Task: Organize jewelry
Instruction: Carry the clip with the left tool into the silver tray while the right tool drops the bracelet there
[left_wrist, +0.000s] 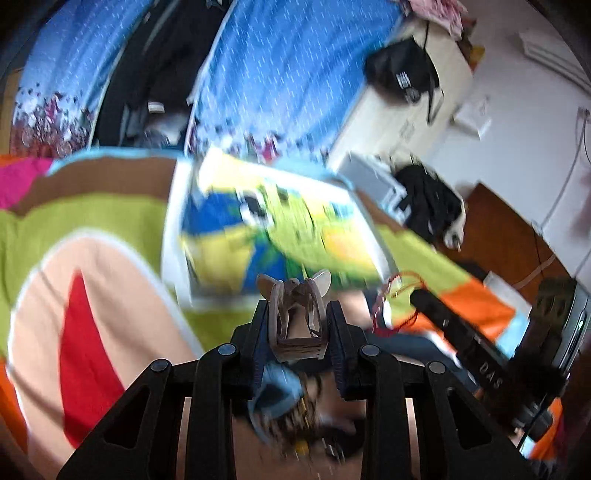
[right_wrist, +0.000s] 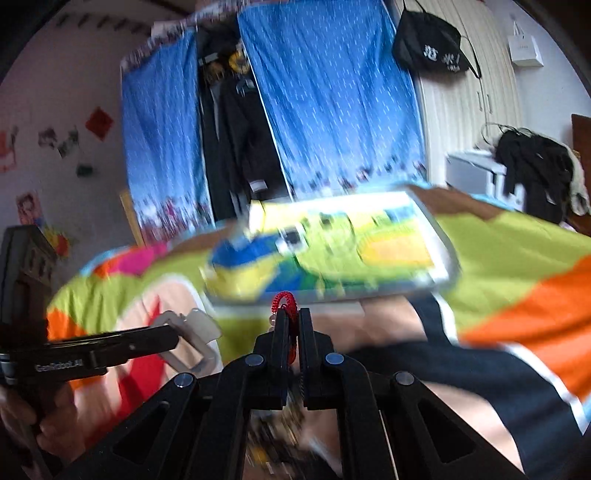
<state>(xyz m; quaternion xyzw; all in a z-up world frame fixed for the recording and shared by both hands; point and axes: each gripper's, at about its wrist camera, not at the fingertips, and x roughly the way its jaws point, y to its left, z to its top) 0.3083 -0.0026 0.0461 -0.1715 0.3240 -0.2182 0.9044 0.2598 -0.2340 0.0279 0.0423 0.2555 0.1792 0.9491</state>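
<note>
Two tongs (left_wrist: 298, 325), one wooden stand (left_wrist: 297, 317), one red coiled bracelet (right_wrist: 284, 301), two blue curtains (right_wrist: 332, 96).

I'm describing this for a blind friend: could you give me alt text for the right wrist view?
Black tongs pinch a red coiled cord bracelet above a bed with a bright green, orange and peach patterned cover. At left, the other black tongs hold a small pale wooden stand; blue curtains hang behind.
</note>
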